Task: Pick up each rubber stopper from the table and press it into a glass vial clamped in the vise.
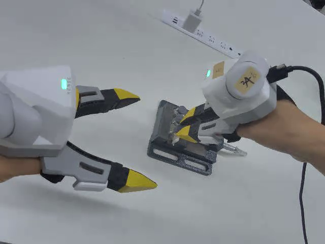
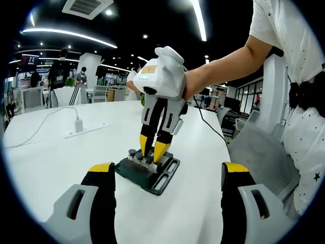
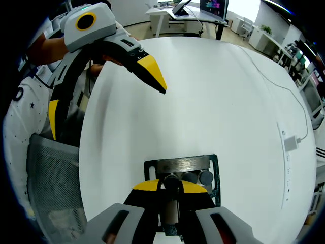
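Left gripper [image 1: 144,141]: jaws wide apart, above worktop [image 1: 101,40].
Right gripper [image 1: 179,130]: jaws narrowed around stopper [image 3: 170,180] at vise [image 3: 183,165]; actual grip unclear.
Vial [image 3: 170,211]: mostly hidden between jaws.

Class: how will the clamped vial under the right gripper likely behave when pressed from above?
Probably steady: the vise grips the vial upright. Being glass, it may crack under a skewed push. The wide base seems unlikely to tip.

The left claw [image 1: 146,141] and right claw [image 1: 179,129] are yellow-tipped black, the vise [image 1: 172,155] dark grey, the table [image 1: 101,40] white.
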A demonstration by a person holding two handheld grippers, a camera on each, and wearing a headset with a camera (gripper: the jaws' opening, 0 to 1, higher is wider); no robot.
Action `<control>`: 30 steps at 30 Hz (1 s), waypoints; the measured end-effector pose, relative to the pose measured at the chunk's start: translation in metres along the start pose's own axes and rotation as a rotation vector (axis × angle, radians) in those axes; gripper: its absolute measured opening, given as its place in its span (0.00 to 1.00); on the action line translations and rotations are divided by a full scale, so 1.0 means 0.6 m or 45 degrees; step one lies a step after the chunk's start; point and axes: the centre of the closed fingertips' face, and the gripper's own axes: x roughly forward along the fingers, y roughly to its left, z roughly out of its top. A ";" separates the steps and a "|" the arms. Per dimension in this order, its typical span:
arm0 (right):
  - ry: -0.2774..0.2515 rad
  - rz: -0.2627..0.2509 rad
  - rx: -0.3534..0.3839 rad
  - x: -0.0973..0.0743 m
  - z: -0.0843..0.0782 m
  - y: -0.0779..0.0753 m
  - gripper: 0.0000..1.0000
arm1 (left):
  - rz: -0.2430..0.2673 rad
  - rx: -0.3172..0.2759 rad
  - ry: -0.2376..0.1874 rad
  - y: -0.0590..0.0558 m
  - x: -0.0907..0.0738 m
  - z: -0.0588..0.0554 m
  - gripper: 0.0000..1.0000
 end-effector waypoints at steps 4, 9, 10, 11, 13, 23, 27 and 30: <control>-0.013 -0.014 0.008 -0.003 0.000 -0.003 0.12 | -0.002 -0.001 0.004 0.000 -0.001 -0.002 0.85; -0.044 -0.028 0.025 -0.017 0.004 -0.005 0.09 | -0.001 -0.002 0.004 0.000 -0.002 -0.003 0.84; -0.050 -0.026 0.030 -0.020 0.004 -0.005 0.08 | -0.001 -0.002 0.005 0.001 -0.002 -0.003 0.84; -0.054 -0.024 0.031 -0.021 0.004 -0.004 0.06 | -0.001 -0.002 0.005 0.001 -0.002 -0.003 0.84; -0.059 -0.028 0.030 -0.022 0.004 -0.005 0.05 | -0.001 -0.003 0.006 0.001 -0.001 -0.004 0.84; -0.061 -0.002 0.017 -0.015 0.006 -0.002 0.01 | -0.008 -0.004 0.012 0.000 0.000 -0.007 0.83; -0.058 -0.002 0.014 -0.014 0.005 -0.004 0.00 | -0.013 -0.007 0.009 -0.001 0.001 -0.007 0.83; -0.049 -0.002 0.010 -0.011 0.002 -0.005 0.00 | -0.011 -0.009 0.008 0.000 0.000 -0.008 0.83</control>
